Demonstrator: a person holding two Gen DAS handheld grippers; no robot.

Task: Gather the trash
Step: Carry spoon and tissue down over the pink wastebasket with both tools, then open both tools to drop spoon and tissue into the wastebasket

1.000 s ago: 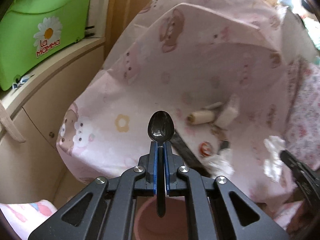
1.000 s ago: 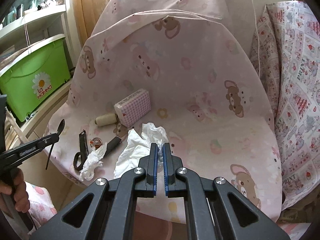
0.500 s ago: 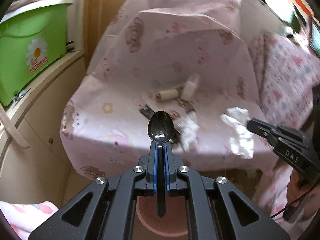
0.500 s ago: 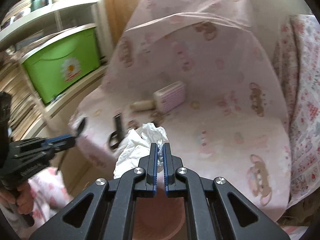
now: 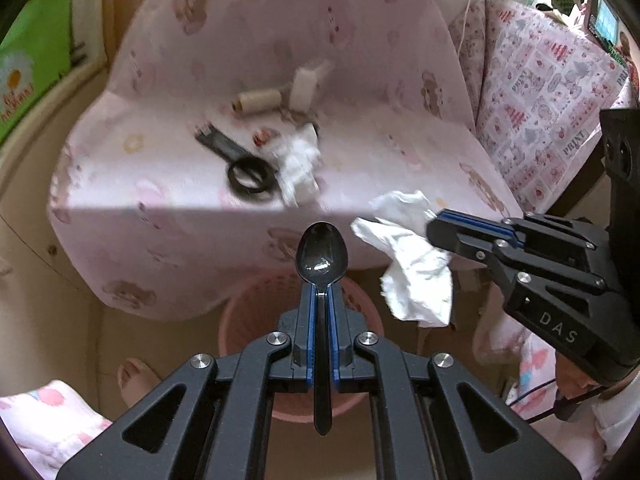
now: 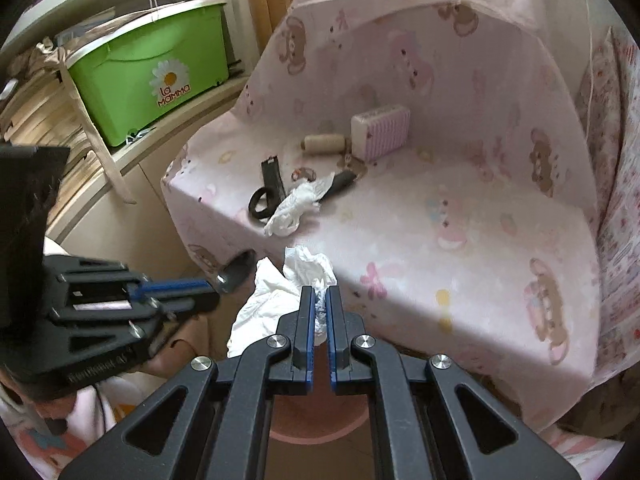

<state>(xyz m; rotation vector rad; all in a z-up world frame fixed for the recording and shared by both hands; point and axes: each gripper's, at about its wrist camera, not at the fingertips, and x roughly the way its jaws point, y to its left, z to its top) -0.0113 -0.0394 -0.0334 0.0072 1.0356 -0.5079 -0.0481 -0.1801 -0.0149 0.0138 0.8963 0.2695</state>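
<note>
Two items are clamped over the pink wastebasket (image 5: pixel 244 320): a black plastic spoon (image 5: pixel 321 254) in the closed left gripper (image 5: pixel 321 312), a crumpled tissue (image 6: pixel 280 300) in the closed right gripper (image 6: pixel 318 312). Each should be centred above the rim before release; another tissue (image 6: pixel 294 208) is left on the seat.

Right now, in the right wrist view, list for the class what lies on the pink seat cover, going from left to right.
Black scissors → crumpled white tissue → beige thread spool → pink checked box.
</note>
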